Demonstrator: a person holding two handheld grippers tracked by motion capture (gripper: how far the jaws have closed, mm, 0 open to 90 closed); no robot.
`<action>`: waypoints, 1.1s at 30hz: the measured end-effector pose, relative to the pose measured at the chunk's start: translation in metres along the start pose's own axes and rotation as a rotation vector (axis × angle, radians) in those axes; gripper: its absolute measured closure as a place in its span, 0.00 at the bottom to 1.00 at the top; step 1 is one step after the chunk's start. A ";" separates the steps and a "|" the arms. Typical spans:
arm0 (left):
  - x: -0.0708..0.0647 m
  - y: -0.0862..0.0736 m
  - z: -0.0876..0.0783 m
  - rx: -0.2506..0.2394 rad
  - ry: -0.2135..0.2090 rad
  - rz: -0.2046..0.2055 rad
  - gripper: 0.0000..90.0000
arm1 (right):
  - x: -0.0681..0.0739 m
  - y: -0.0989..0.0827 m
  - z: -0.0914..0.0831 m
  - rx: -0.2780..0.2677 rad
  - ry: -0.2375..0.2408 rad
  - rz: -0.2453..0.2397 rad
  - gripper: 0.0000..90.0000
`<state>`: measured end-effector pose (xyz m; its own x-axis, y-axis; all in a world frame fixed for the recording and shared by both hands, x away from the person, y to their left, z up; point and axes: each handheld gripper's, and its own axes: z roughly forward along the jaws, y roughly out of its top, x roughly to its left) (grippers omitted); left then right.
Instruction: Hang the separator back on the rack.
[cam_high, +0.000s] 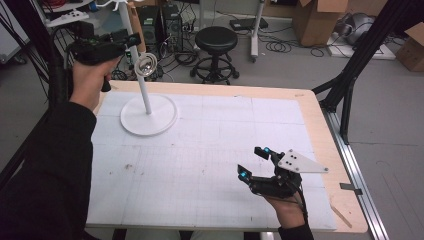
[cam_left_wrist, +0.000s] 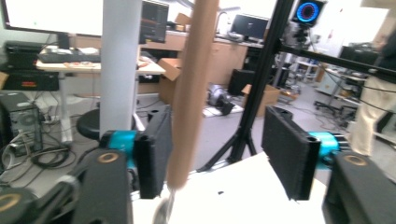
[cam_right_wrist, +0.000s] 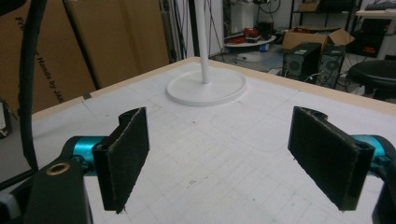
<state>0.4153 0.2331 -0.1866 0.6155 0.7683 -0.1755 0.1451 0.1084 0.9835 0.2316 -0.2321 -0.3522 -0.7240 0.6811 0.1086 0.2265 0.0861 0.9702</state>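
Left gripper view: caught wooden-handled utensil (cam_left_wrist: 191, 93) upright between left gripper's (cam_left_wrist: 222, 154) parted fingers (cam_left_wrist: 289, 154), close against one pad, beside white stand (cam_left_wrist: 120, 65). Judged light, stiff, smooth; best pinched mid-handle. Found right gripper's (cam_right_wrist: 233, 158) fingers parted too, empty.

Stand (cam_high: 148, 114) is set on table (cam_high: 210, 200) far-left; ladle (cam_high: 146, 66) is hung by its pole, stool (cam_high: 216, 41) behind the table.

From my remote station: a matt white plastic-looking stand (cam_high: 148, 114) rises from a wood-edged table (cam_high: 320, 131) under a scuffed, gridded white sheet. A shiny metal spoon bowl (cam_high: 146, 65) hangs from a smooth wooden handle (cam_left_wrist: 191, 88). My grippers' pads (cam_right_wrist: 125, 156) look rough, black and felt-like.
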 end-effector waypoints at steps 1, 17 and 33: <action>-0.001 -0.002 -0.004 -0.005 -0.005 -0.001 0.39 | -0.002 0.000 -0.001 -0.002 -0.005 -0.001 0.22; -0.033 -0.086 -0.072 -0.041 -0.143 0.049 0.20 | -0.023 -0.012 -0.025 -0.026 -0.117 0.006 0.21; -0.052 -0.165 -0.118 -0.016 -0.192 0.012 0.21 | -0.030 -0.025 -0.043 -0.033 -0.199 0.019 0.20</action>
<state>0.2682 0.2493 -0.3342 0.7541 0.6351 -0.1674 0.1254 0.1110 0.9859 0.2197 -0.2857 -0.3703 -0.5758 0.8131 0.0855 0.2157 0.0502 0.9752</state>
